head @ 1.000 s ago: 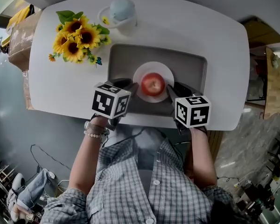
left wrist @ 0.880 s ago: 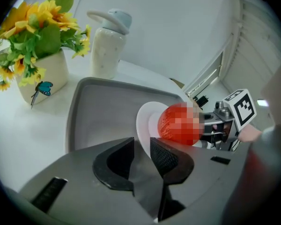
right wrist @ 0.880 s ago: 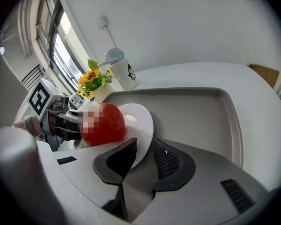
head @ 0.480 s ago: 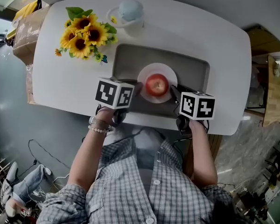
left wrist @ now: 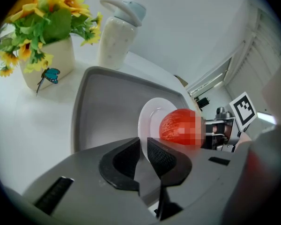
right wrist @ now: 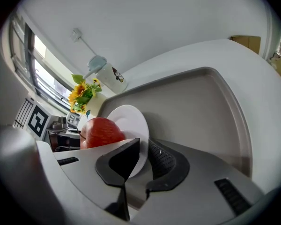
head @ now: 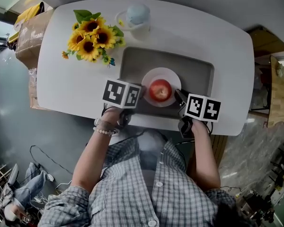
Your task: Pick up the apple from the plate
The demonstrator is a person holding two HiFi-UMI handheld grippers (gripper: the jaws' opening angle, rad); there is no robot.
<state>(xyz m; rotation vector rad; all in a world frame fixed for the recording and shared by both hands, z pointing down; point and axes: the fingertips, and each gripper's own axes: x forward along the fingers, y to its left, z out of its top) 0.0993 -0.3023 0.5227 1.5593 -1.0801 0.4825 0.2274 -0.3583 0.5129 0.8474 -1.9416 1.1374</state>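
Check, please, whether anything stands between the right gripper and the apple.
Nothing visible does. The apple sits bare on the plate, and the right gripper has only the plate's rim between its jaws, beside the apple.

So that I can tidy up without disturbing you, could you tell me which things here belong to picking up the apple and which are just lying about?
For the job: apple, the plate under it, left tongs and right tongs, each closed on the plate's rim.
Just lying about: tray beneath the plate, sunflowers, bottle.
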